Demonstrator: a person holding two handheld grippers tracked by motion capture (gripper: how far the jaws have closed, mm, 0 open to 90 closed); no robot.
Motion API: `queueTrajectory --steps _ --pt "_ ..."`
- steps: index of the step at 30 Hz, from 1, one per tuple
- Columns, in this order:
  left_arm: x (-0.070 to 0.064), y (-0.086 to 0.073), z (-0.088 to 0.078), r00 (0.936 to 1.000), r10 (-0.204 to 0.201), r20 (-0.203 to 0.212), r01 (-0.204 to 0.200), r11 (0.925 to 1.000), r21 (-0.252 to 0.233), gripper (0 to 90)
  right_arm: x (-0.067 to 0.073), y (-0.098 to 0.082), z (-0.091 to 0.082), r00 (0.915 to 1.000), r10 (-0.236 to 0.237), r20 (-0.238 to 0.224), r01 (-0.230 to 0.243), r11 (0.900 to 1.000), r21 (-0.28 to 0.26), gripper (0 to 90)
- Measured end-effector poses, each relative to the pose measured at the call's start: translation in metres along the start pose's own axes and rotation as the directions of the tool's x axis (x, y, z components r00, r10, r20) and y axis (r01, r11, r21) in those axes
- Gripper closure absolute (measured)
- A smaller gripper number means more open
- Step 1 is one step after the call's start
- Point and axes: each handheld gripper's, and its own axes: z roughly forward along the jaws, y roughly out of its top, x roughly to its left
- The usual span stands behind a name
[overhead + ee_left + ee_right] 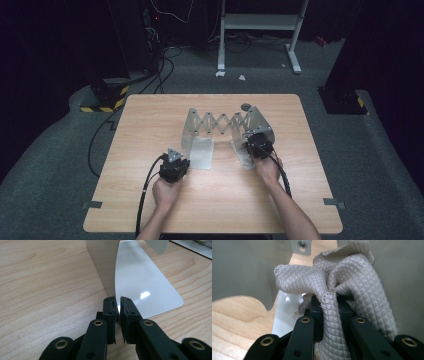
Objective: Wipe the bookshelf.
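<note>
A light wooden tabletop (pixel 150 200) stands on grey carpeted floor (pixel 45 165), with a small dark round object (pixel 246 106) near its far edge, a white metal frame (pixel 260 22) beyond, and black cables (pixel 162 70) with a yellow-and-black striped block (pixel 107 100) far left.

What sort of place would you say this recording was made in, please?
Probably a lab or recording studio rather than a home: a lone wooden table on grey carpet, dark curtains all round, loose cables on the floor, and a white metal stand behind.
</note>
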Motion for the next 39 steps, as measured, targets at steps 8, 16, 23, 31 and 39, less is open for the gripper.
queueTrajectory --steps 8,16,23,31,39 --pt "0.0 0.0 0.0 1.0 -0.002 -0.001 0.002 1.0 0.0 82.4 -0.002 0.021 -0.017 0.9998 0.019 0.008 -0.019 0.998 -0.055 80.3" --pt "0.0 0.0 0.0 1.0 -0.003 0.001 0.003 1.0 -0.001 82.4 -0.005 0.041 -0.036 0.9999 0.012 0.01 -0.011 0.993 -0.116 80.5" --pt "0.0 0.0 0.0 1.0 -0.003 0.0 0.003 1.0 -0.001 82.4 -0.004 0.051 -0.044 0.9997 0.008 0.021 -0.005 0.991 -0.133 80.5" --pt "0.0 0.0 0.0 1.0 -0.003 0.001 0.003 1.0 0.0 82.4 -0.004 0.06 -0.056 0.9996 0.007 0.026 -0.003 0.985 -0.171 80.5" --pt "0.0 0.0 0.0 1.0 -0.003 0.001 0.003 1.0 0.0 82.4 -0.005 0.066 -0.07 0.9994 0.004 0.033 0.003 0.978 -0.208 80.3"
